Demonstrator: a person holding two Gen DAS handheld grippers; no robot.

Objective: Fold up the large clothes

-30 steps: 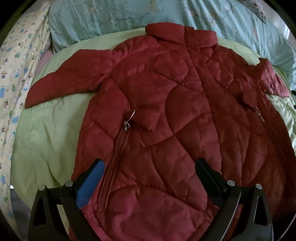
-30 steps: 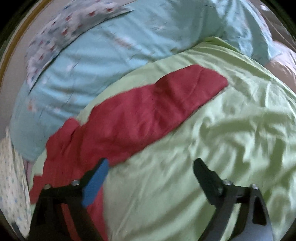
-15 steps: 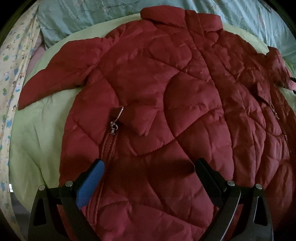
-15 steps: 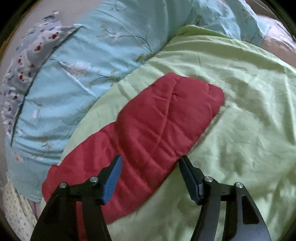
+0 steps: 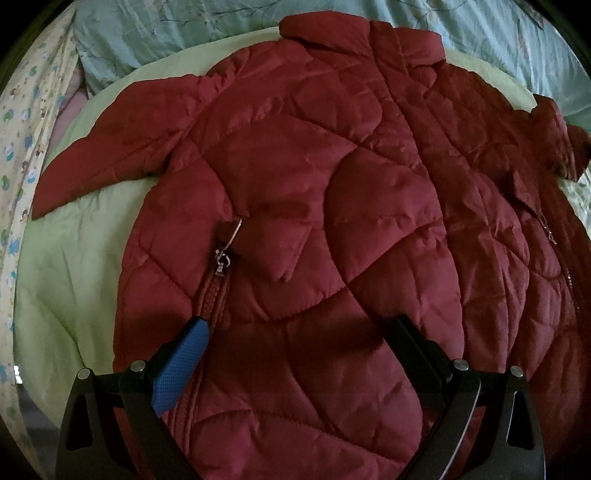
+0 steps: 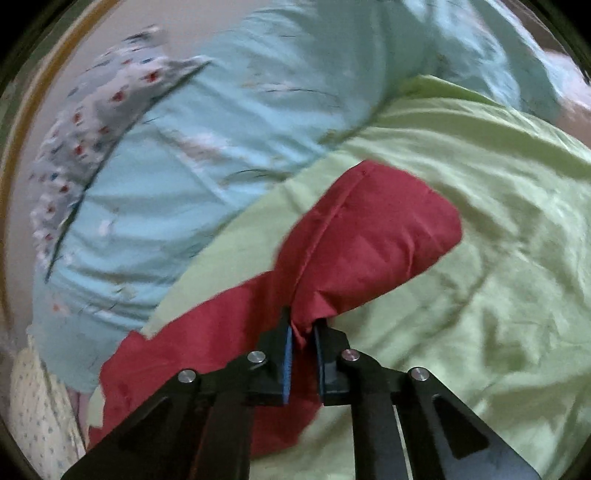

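Right tongs clenched on a pinch of the red jacket sleeve, jaws just drawn together with the fabric bunched between the blue pads. Left tongs spread wide, released, hung over the lower front of the jacket with nothing between the fingers.

Jacket laid face up and mostly flat on a light green blanket, collar far ahead of the left tongs, one sleeve stretched out ahead and to the left, the other crumpled at the far right. Ahead of the right tongs, sleeve end lifted into a rounded, puffy lump above the green blanket. Beyond the blanket, a pale blue floral quilt; off to the left of the left tongs, a cream sheet printed with small animals. Past the quilt, up and left of the right tongs, a grey cloth with red dots, blurred.

Jacket quilted in curved stitched panels, shiny and slightly wrinkled. Metal zip pull just ahead of the left blue pad, at the top of a ribbed pocket zip. Pad surface finely dimpled; tong arms black with silver rivets.
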